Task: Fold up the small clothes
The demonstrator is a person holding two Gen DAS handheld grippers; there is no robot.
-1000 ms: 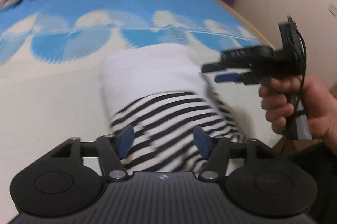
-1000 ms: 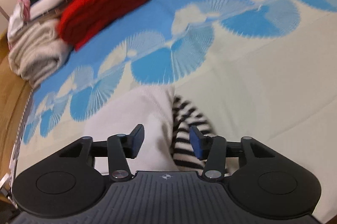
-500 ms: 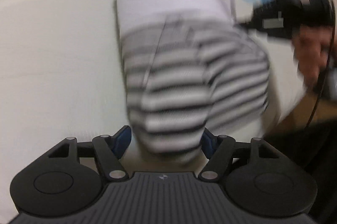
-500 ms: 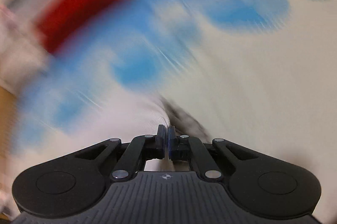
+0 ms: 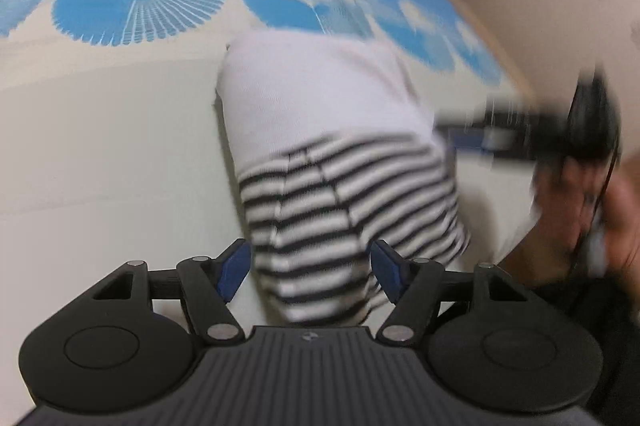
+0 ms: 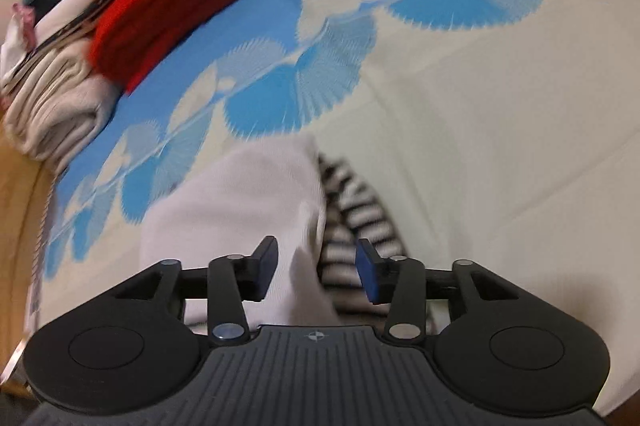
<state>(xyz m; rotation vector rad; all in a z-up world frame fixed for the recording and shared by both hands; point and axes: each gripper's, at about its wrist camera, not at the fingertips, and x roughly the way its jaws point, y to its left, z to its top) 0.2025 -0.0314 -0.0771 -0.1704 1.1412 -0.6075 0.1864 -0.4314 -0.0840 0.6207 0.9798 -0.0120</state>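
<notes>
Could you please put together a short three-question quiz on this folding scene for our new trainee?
1. True or false: the left gripper is clamped shut on the striped garment.
2. Which folded item lies on the blue-patterned bedspread beside the stacked clothes? A) a red knit B) a green towel C) a yellow scarf
3. What part of the striped garment lies farthest from the left gripper?

Key:
1. False: its pads stand apart, either side of the striped end.
2. A, the red knit.
3. Its plain white part.
</notes>
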